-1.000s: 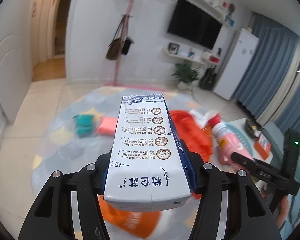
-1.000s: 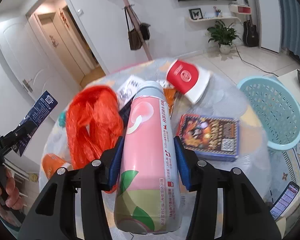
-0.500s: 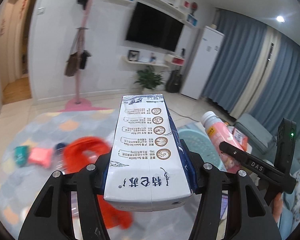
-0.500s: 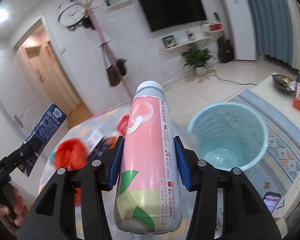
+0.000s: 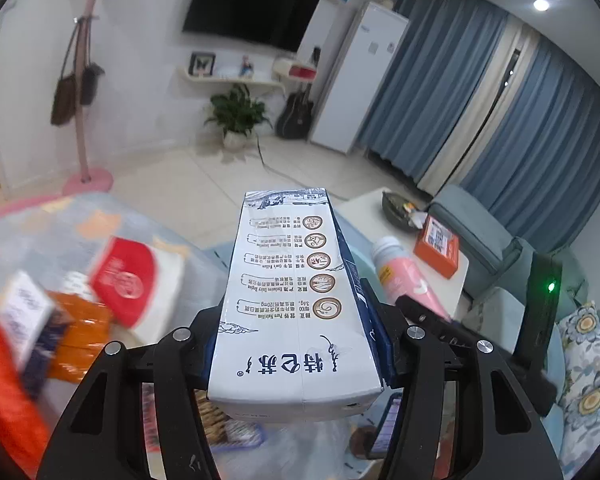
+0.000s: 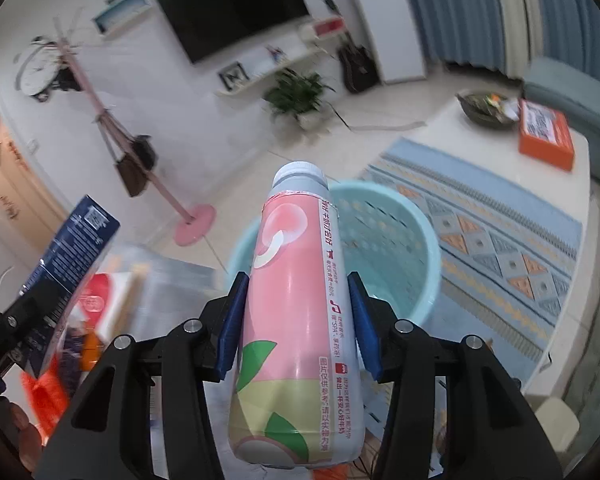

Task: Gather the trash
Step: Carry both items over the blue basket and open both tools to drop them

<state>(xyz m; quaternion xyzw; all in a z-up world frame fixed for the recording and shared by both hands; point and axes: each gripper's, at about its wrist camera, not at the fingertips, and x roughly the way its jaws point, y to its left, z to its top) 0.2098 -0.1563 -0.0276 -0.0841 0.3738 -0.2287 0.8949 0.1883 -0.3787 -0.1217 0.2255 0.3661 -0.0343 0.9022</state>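
Observation:
A white and blue milk carton (image 5: 292, 300) lies lengthwise between the pads of my left gripper (image 5: 296, 320), which is shut on it. My right gripper (image 6: 299, 320) is shut on a pink peach-print bottle (image 6: 292, 260) with a white cap. Just beyond and below the bottle stands a light blue perforated bin (image 6: 400, 248), its mouth open. In the left wrist view the bottle (image 5: 404, 276) shows to the right of the carton. In the right wrist view the carton (image 6: 72, 252) is at the left edge.
Trash lies on the plastic-covered table at the left: a red and white pack (image 5: 136, 276), orange packets (image 5: 80, 332) and an orange bag (image 5: 4, 380). A white coffee table holds an orange box (image 6: 544, 136). A patterned rug (image 6: 500, 248) lies by the bin.
Both grippers swung right, away from the trash on the table, each keeping its item. The blue bin went from the right edge of the right wrist view to just behind the bottle.

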